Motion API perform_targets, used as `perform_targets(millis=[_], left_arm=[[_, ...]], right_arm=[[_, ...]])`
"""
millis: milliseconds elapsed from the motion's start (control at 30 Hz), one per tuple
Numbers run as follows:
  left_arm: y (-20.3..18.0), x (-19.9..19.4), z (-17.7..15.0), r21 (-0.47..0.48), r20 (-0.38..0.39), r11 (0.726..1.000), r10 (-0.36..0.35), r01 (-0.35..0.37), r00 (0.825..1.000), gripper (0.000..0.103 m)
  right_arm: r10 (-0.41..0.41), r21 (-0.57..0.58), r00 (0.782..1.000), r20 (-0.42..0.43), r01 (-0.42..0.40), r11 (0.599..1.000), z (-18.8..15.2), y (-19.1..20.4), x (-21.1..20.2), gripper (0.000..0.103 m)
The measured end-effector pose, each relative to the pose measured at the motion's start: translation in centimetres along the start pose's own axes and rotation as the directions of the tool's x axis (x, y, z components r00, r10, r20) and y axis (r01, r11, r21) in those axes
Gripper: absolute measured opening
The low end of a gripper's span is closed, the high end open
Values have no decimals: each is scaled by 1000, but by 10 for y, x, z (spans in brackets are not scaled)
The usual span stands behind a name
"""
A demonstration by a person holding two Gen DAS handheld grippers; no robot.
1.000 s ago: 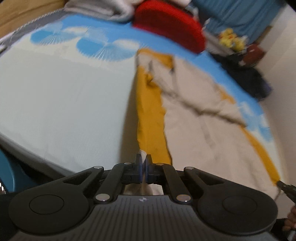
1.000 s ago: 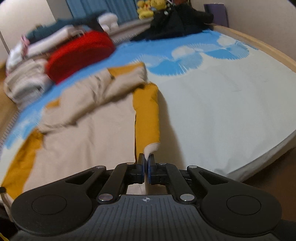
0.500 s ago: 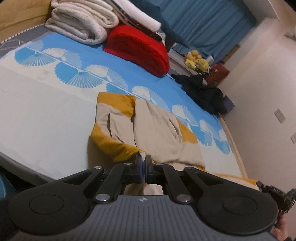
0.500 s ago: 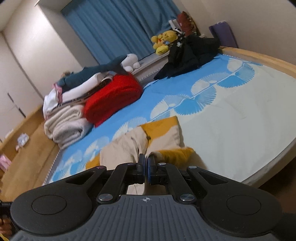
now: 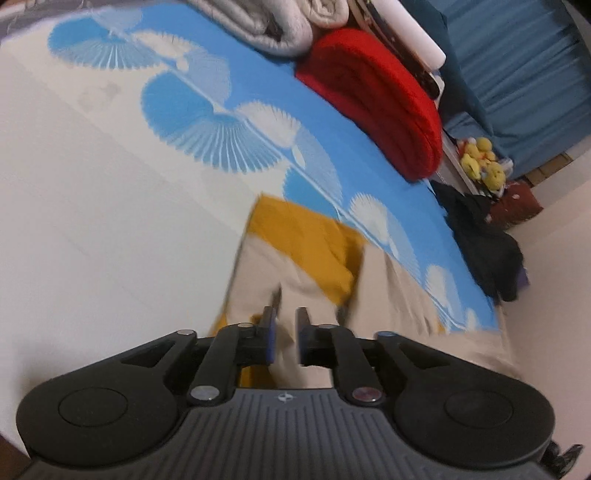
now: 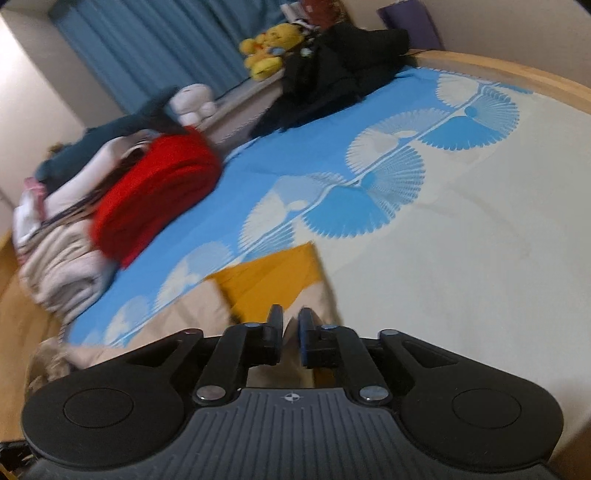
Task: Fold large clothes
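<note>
Looking for readable writing first: there's none I can make out, just a small crosshair-type mark moulded on each gripper body (both frames are a bit motion-blurred, so fine print would be lost anyway).

The left gripper (image 5: 284, 325) has its fingers parted with a clear gap, nothing clamped between them, only beige cloth showing through the gap underneath. The right gripper (image 6: 290, 325) is parted too, a narrower gap, and also holds nothing.

The garment (image 5: 303, 266) is the beige and mustard-yellow piece lying on the bed sheet (image 5: 92, 221), right under and ahead of both grippers. In the left wrist view a mustard panel is folded over the beige, and its far edge sits close to the blue fan-print band of the sheet. In the right wrist view the same garment (image 6: 273, 280) has its mustard corner just touching that blue band.

Room to move: on the left there's a wide plain cream stretch of sheet beside the garment, and in the right wrist view a similar cream area runs out to the wooden bed frame (image 6: 517, 74). Further back sit a red folded blanket (image 5: 384, 110), a stack of grey-white bedding (image 5: 280, 26), a black garment heap (image 6: 332, 66) and yellow plush toys (image 6: 269, 48) in front of blue curtains (image 6: 166, 48), all well apart from the garment
</note>
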State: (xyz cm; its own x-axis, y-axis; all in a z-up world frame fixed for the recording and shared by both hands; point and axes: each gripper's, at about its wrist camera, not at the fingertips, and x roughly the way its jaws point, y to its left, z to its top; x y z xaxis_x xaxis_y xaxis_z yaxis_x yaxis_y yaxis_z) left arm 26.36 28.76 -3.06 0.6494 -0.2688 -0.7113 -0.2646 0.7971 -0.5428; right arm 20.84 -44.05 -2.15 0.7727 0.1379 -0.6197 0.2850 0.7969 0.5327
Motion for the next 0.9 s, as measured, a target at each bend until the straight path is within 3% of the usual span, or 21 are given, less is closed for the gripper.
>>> perform_targets(millis=[67,167,433,567,700,900], left_arm=[[6,0,3,-19,21,1000,16,-15,1000,27],[10,6,-1,-22,2,1000,17,-17,1000,27],[0,41,-27,150,-48,980,138,-129,989,36],[-10,57,-27,174,-43,972,165,-155,985,45],[-21,73,-25,170,-47,970,183,-173,982,46],[-33,93,-19,173,-39,963,216,-206,976,56]], right_arm=[[-26,-19,999,46,27,999,5,3,16,15],[-39,-36,997,67,42,998,6,-2,25,30],[-120,-131,991,-61,111,985,-18,-15,67,41],[-152,-181,982,-116,129,975,-25,-17,85,46],[-168,-169,971,-170,139,976,-29,-20,101,47],[-191,-187,957,-219,152,971,-33,-19,118,47]])
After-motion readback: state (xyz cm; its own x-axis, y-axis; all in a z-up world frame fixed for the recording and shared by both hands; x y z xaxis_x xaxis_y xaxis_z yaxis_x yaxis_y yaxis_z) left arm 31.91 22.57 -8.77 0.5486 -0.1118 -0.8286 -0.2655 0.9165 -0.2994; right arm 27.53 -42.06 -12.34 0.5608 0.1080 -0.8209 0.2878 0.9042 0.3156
